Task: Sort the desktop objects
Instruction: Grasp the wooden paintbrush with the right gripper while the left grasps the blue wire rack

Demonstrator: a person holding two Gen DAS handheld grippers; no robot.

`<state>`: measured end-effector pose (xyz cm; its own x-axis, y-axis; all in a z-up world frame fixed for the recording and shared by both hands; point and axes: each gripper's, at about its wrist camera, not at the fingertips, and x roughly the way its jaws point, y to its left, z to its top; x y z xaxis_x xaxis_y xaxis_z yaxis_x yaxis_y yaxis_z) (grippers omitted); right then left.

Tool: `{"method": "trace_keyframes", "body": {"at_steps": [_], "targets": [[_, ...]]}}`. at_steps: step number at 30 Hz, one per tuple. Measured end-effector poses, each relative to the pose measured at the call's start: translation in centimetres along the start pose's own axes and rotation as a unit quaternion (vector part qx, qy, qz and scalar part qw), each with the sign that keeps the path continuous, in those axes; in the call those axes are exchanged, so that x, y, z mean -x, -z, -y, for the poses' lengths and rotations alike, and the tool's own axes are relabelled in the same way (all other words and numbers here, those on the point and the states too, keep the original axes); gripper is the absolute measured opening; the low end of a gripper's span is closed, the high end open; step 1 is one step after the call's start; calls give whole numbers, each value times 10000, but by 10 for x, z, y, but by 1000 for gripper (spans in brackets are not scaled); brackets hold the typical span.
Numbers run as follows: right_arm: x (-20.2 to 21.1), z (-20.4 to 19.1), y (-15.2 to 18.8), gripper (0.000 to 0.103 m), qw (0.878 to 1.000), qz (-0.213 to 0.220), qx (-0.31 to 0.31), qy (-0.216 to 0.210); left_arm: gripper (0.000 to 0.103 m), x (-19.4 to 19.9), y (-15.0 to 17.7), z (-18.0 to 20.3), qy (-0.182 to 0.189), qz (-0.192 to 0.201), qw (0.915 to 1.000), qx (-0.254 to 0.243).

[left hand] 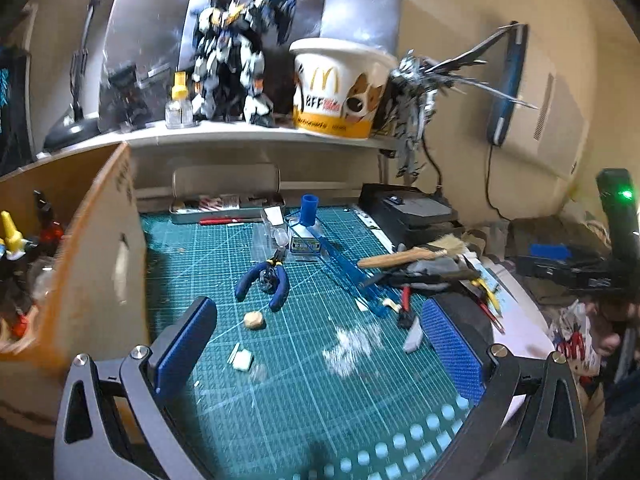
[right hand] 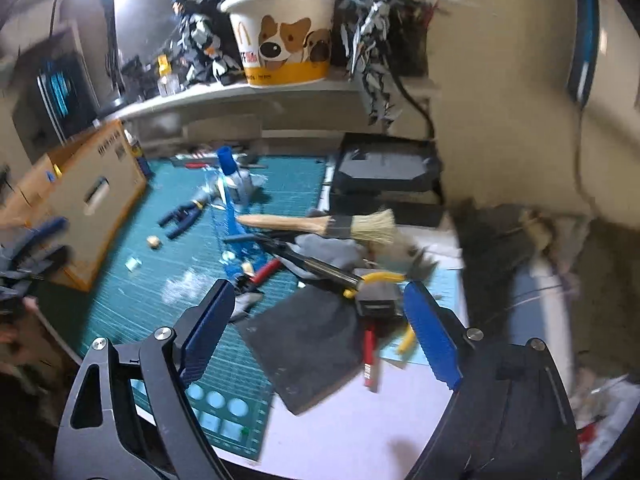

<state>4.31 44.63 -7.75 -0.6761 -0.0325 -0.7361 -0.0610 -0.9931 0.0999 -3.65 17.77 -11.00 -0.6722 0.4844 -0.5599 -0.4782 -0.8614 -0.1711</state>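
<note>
My left gripper [left hand: 320, 316] is open and empty above the green cutting mat [left hand: 304, 380]. Blue-handled pliers [left hand: 264, 280] lie ahead of it, with a small tan lump [left hand: 255, 320] and a white scrap [left hand: 243, 360] nearer. My right gripper [right hand: 320, 300] is open and empty over a dark grey sheet [right hand: 308, 344]. A small black block [right hand: 378, 300], a red pen [right hand: 370, 356] and yellow-handled cutters [right hand: 380, 278] lie between its fingers. A wooden brush [right hand: 316, 224] lies beyond, also in the left wrist view [left hand: 412, 254].
A cardboard box [left hand: 80, 248] holding tools stands at the mat's left edge. A blue ruler [left hand: 344, 268], a blue-capped bottle [left hand: 309, 210] and a metal tin [left hand: 228, 204] lie further back. A black box [left hand: 412, 212] sits at the right. A shelf [left hand: 240, 132] carries models and a paper bucket [left hand: 340, 88].
</note>
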Motion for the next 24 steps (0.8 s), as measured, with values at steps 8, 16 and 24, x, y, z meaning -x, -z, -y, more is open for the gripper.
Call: {"method": "trace_keyframes", "body": {"at_steps": [8, 16, 24], "targets": [[-57, 52, -20, 77, 9619, -460, -2092, -1701, 102, -79, -25, -11, 588, -456, 9902, 1186], [-128, 53, -36, 77, 9234, -1231, -3196, -1731, 81, -165, -37, -21, 1061, -1430, 9539, 2417], [-148, 63, -33, 63, 9105, -1227, -3774, -1167, 69, -204, -32, -19, 1142, -1742, 9333, 2927]]}}
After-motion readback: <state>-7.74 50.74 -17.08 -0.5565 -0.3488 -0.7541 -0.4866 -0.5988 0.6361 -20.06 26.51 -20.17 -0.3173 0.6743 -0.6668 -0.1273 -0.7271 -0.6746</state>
